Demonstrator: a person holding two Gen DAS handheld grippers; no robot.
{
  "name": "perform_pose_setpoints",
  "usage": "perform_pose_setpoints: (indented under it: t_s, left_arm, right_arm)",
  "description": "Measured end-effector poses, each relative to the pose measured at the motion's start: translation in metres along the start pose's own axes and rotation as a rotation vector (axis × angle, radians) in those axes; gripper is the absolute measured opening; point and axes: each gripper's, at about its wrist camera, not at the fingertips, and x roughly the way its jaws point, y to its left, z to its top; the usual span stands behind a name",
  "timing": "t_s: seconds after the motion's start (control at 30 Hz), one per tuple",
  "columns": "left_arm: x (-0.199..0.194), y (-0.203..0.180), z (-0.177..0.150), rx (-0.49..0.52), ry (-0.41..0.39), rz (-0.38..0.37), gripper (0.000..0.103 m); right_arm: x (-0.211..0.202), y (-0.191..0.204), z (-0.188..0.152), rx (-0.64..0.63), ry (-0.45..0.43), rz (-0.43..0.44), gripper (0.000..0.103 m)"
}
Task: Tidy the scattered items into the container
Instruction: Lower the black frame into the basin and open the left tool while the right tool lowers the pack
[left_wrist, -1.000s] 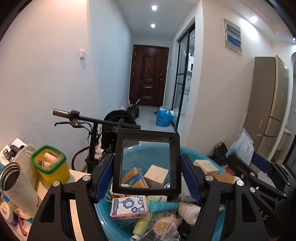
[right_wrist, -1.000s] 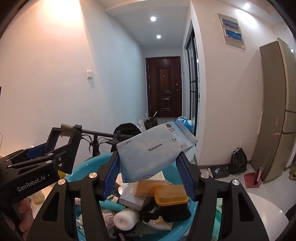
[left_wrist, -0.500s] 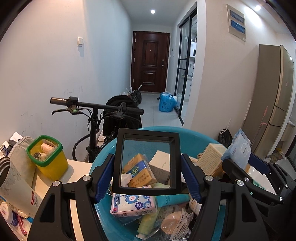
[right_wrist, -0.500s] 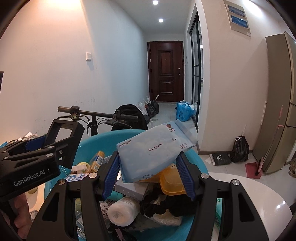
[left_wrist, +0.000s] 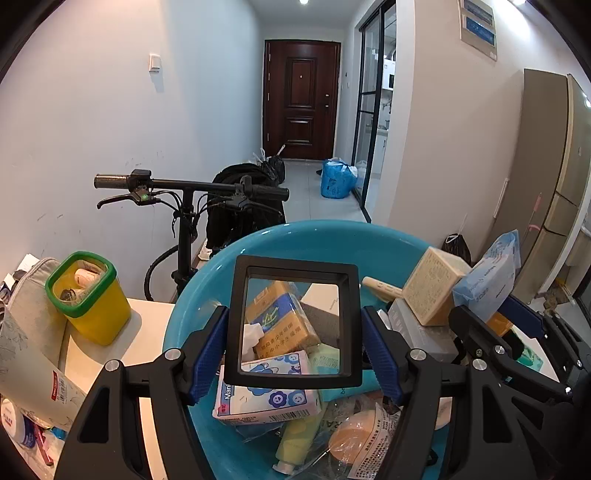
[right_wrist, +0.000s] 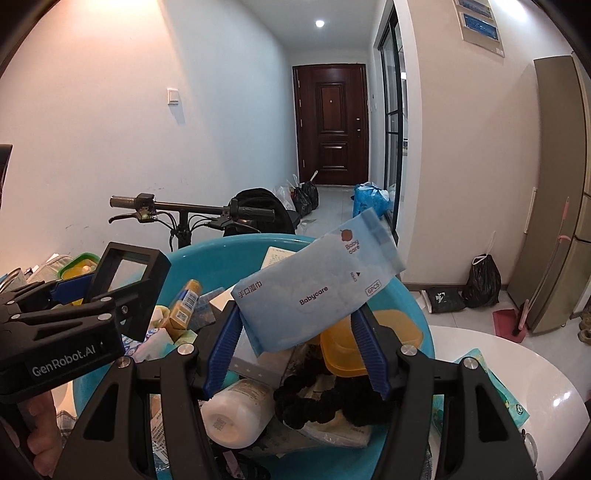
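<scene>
The left gripper (left_wrist: 293, 345) clamps a black square-framed mirror (left_wrist: 293, 325) and the right gripper (right_wrist: 297, 345) clamps a pale blue soft wet-wipe packet (right_wrist: 317, 291), both above the cluttered round turquoise plastic basin (left_wrist: 314, 240).

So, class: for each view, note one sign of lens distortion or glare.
Left wrist view: dark corners, and the fridge edge bows with the fisheye. Right wrist view: ceiling lights glare off the glossy white table, and the walls curve.

Yellow bin (left_wrist: 90, 301) left of basin (left_wrist: 207, 295)
</scene>
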Motion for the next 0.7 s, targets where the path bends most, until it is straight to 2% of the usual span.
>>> perform_pose_setpoints:
  t_s: [0.37,0.7]
  left_arm:
    - [0.012,-0.002,-0.004,0.015,0.038,-0.004,0.073]
    - [0.005,-0.004,-0.002,0.025,0.02,0.004,0.074]
  right_arm:
    - [0.007,0.007,-0.004,-0.03,0.016,0.0,0.06]
    - [0.008,0.005,-0.002,-0.016,0.015,0.008,0.06]
